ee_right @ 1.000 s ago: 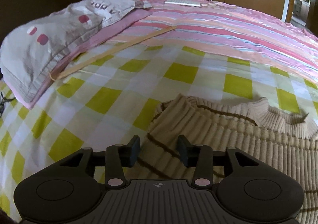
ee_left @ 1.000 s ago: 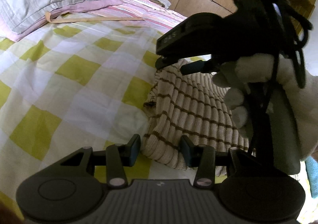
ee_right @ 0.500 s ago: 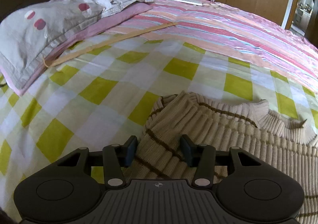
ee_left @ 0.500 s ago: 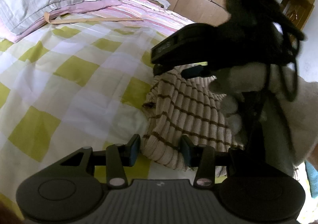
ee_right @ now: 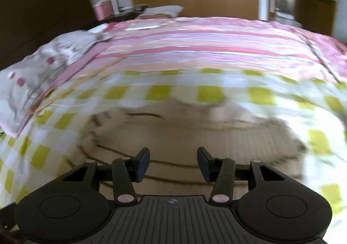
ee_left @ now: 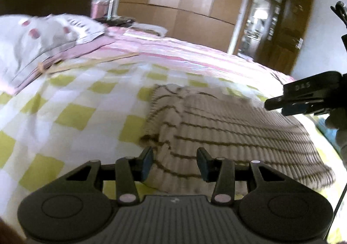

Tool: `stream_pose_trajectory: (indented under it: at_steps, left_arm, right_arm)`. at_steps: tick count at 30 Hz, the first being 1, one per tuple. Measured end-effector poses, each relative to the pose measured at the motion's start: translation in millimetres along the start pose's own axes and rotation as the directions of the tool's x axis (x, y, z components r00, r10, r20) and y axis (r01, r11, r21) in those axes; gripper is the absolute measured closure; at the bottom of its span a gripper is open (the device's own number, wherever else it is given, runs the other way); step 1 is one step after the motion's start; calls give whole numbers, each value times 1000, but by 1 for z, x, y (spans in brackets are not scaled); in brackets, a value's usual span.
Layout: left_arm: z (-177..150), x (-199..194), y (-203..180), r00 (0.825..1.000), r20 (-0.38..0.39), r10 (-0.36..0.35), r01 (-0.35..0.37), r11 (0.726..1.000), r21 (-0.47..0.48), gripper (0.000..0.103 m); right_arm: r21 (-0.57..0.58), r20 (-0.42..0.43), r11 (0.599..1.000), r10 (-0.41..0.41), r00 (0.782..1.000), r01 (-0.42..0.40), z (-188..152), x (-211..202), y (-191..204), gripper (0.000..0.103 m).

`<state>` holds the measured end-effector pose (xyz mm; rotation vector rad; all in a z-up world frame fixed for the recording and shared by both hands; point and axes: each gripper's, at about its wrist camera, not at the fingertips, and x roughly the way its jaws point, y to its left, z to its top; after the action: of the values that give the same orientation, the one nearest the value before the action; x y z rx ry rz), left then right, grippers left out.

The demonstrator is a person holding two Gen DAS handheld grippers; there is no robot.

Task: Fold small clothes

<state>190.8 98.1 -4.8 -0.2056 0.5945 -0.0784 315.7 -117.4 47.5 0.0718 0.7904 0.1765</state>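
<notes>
While the striped sweater (ee_left: 227,127) lies partly folded on the bed (ee_left: 71,114), both jaws are spread and empty: left hand-held gripper (ee_left: 174,162) at its near-left edge, right hand-held gripper (ee_right: 173,162) above its body. Between folds; next needs a fresh edge pinch.

I saw a bed under a yellow-checked sheet (ee_left: 71,114), a pink striped blanket (ee_right: 206,49) behind it, a grey pillow (ee_left: 36,42) at left, and wooden wardrobes (ee_left: 184,1) beyond.
</notes>
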Motion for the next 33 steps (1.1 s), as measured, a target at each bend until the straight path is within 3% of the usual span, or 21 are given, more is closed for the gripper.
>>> stream_pose_trajectory:
  at_steps: [5, 8, 15, 17, 20, 22, 27, 30, 33]
  left_arm:
    - [-3, 4, -20, 1000, 6, -2, 2, 997, 77, 54]
    - [15, 13, -30, 998, -3, -59, 59, 996, 66, 54]
    - [43, 42, -60, 996, 57, -67, 58, 987, 146, 54]
    - [49, 61, -62, 996, 36, -78, 71, 984, 165, 54]
    - [59, 88, -51, 999, -21, -39, 41, 992, 122, 54]
    - [63, 99, -35, 999, -35, 22, -19, 996, 84, 54]
    - [67, 88, 2, 988, -21, 152, -152, 988, -24, 55]
    - [59, 73, -5, 981, -3, 196, -196, 980, 22, 55]
    - [43, 51, -33, 988, 19, 152, -153, 980, 130, 55]
  right_arm:
    - [70, 6, 997, -13, 1000, 13, -17, -13, -36, 55]
    - [106, -2, 994, -4, 1000, 4, -30, -19, -52, 55]
    - [138, 5, 990, 0, 1000, 0, -46, -29, -71, 55]
    - [148, 4, 989, -2, 1000, 2, -50, -30, -77, 55]
    - [166, 12, 986, -11, 1000, 8, -55, -33, -85, 55]
    - [179, 19, 984, -13, 1000, 9, -57, -36, -92, 55]
    - [239, 43, 971, -16, 999, 5, -65, -42, -114, 55]
    - [287, 56, 958, -16, 998, -1, -73, -45, -127, 55]
    - [331, 73, 943, -17, 997, -8, -81, -51, -140, 55]
